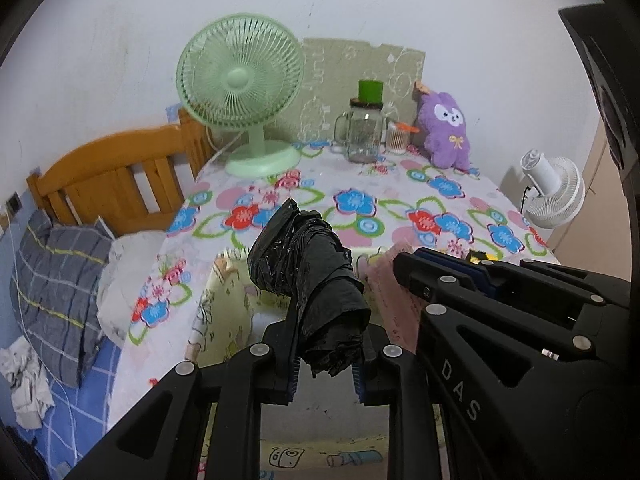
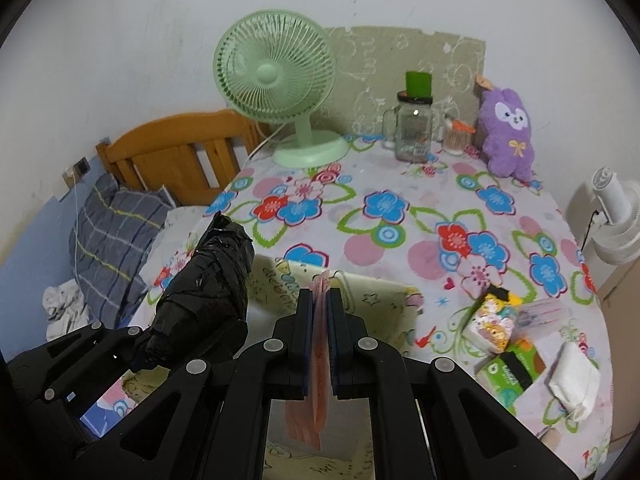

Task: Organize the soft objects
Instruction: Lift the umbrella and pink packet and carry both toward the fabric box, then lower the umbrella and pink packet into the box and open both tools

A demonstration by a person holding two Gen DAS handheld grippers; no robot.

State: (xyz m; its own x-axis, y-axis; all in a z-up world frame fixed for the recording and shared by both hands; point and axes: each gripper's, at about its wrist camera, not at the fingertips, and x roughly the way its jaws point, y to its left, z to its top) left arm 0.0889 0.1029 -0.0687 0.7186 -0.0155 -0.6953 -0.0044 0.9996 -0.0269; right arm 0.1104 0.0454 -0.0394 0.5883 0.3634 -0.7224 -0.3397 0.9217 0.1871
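My left gripper (image 1: 330, 334) is shut on a crumpled black plastic bag bundle (image 1: 310, 268), which sticks up and forward out of its jaws. My right gripper (image 2: 320, 294) is shut on a thin pink pack (image 2: 309, 420) that hangs down between its blue pads. Both are over a cream fabric box (image 2: 372, 286) with cartoon prints at the near edge of the flowered table (image 2: 400, 208). The right wrist view shows the black bag (image 2: 212, 280) to the left in the left gripper (image 2: 148, 346). In the left wrist view the right gripper (image 1: 408, 260) holds the pink pack (image 1: 394, 308) on the right.
At the back of the table stand a green fan (image 2: 276, 76), a glass jar with a green lid (image 2: 414, 128), a small swab jar (image 2: 456, 138) and a purple plush (image 2: 508, 136). Tissue packs (image 2: 492, 324), a green box (image 2: 506, 372) and a white pack (image 2: 574, 384) lie right. A bed with a plaid pillow (image 1: 56, 280) is left.
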